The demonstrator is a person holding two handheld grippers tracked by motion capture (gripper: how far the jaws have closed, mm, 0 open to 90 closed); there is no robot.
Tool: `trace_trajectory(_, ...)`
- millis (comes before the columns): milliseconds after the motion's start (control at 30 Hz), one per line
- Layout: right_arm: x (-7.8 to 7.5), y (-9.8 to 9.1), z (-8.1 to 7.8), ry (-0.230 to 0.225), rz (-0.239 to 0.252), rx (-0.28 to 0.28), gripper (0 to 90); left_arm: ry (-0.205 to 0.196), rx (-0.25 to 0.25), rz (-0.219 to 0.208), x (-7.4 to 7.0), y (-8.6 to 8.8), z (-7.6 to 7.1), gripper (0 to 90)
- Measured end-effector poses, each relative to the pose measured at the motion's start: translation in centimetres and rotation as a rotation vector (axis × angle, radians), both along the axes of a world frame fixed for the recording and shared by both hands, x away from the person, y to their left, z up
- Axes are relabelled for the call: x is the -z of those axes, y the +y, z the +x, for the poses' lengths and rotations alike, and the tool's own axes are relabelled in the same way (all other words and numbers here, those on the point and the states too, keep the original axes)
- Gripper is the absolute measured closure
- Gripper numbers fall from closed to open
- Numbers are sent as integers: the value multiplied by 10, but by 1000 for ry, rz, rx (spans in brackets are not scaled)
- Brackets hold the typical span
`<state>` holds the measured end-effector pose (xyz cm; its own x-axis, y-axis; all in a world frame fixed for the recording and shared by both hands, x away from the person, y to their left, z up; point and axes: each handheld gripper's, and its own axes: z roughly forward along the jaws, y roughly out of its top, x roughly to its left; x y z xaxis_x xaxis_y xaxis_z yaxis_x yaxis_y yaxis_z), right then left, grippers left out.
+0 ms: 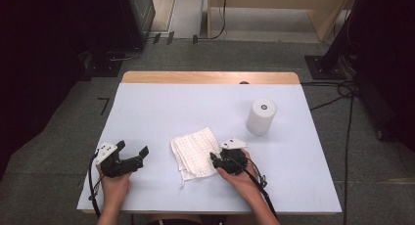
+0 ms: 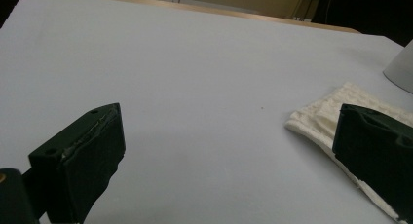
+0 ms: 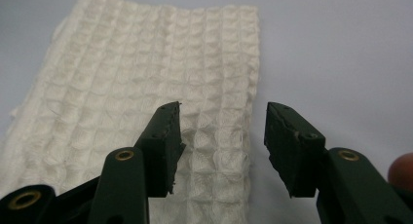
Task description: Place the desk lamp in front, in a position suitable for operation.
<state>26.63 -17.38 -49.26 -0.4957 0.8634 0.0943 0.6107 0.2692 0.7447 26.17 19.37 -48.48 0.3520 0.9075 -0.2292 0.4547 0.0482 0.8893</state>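
The folded white waffle-weave cloth [image 1: 195, 153] lies flat on the pale table [image 1: 161, 107], between the two tongs. The right gripper [image 3: 221, 136] sits at the cloth's near right edge; its jaws stand partly apart, straddling that edge with the fabric between and beneath them, not yet pinched. The left gripper [image 1: 131, 150] rests well apart to the cloth's left, jaws spread wide around bare table.
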Motion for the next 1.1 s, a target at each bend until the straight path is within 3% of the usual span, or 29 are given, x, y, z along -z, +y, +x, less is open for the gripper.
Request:
trace_trajectory(200,1,4,-3,-12,-41,-33,613,2,-3,0,0,0,0,0)
trace_trajectory(267,1,5,-2,-9,-38,-39,730,2,-4,3,0,0,0,0)
trace_trajectory(300,1,5,-2,-9,-38,-39,730,2,-4,3,0,0,0,0)
trace_trajectory(333,1,4,-2,3,-23,-29,812,3,-5,-4,0,0,0,0)
trace_trajectory(533,-2,3,-7,-22,-19,-16,843,7,-11,-32,0,3,1,0)
trace_trajectory(567,-4,1,-10,-23,0,-6,845,6,-12,-30,0,3,1,0)
trace_trajectory(667,-7,-3,-14,-43,-3,1,845,5,-8,-22,0,3,1,0)
trace_trajectory(867,-18,-27,-26,-87,-8,54,845,6,-13,-30,0,3,1,0)
trace_trajectory(1100,-24,-64,-39,-105,-7,101,842,6,-15,-17,0,2,1,0)
